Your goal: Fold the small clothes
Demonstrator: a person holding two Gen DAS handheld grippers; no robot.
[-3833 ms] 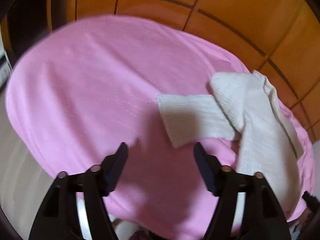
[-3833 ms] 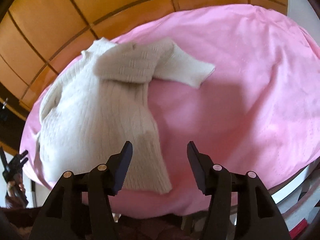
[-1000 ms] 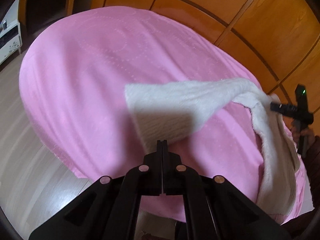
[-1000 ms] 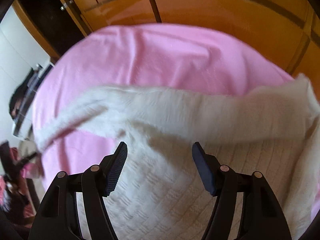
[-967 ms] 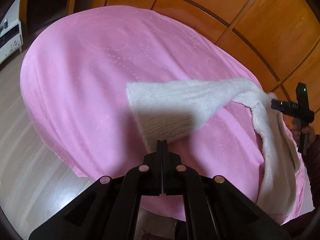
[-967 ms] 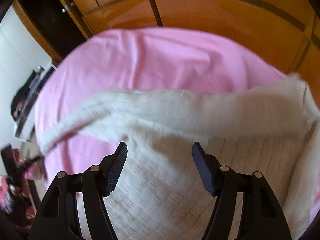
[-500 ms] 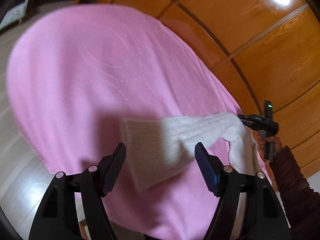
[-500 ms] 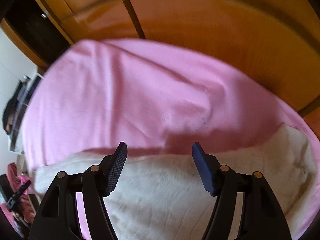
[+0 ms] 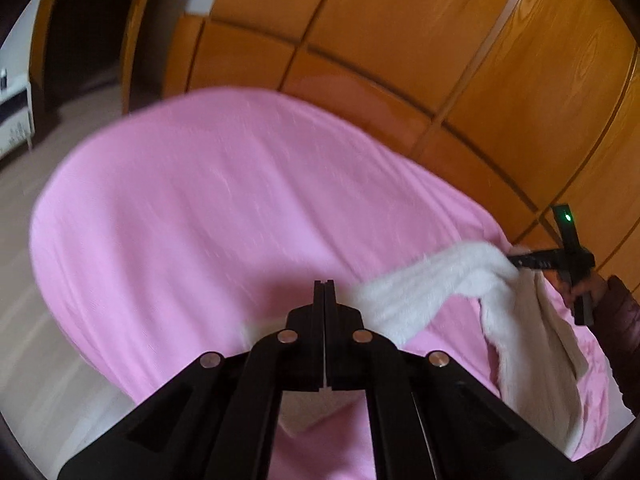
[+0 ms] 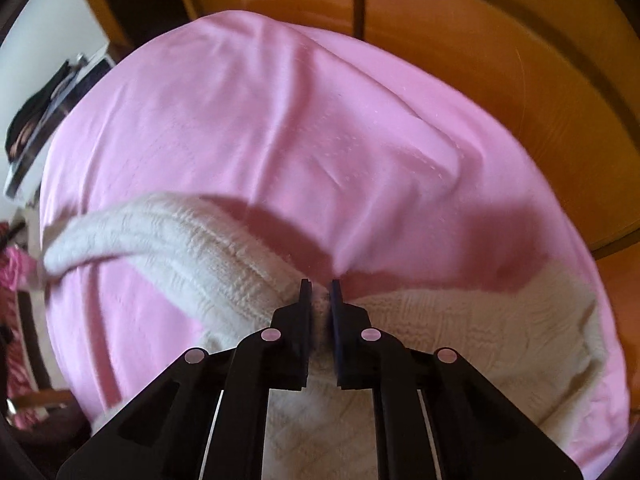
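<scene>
Both claws angle downward over the pink sheet [image 9: 192, 216]. Left claw [image 9: 324, 285] is pressed together, its grip on the white knit sweater [image 10: 460, 332] unclear. Right claw [image 10: 320, 285] is closing, pinching the sweater's edge.

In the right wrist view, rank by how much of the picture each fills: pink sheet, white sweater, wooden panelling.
1. pink sheet, clearly the largest.
2. white sweater and wooden panelling look about alike; the gripper hides part of the sweater, so no ranking.

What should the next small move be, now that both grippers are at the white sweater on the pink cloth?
Probably lift both together. The left gripper is shut on the sleeve end; the right gripper's jaws are closing with knit between them, so the white sweater hangs stretched over the pink cloth.
</scene>
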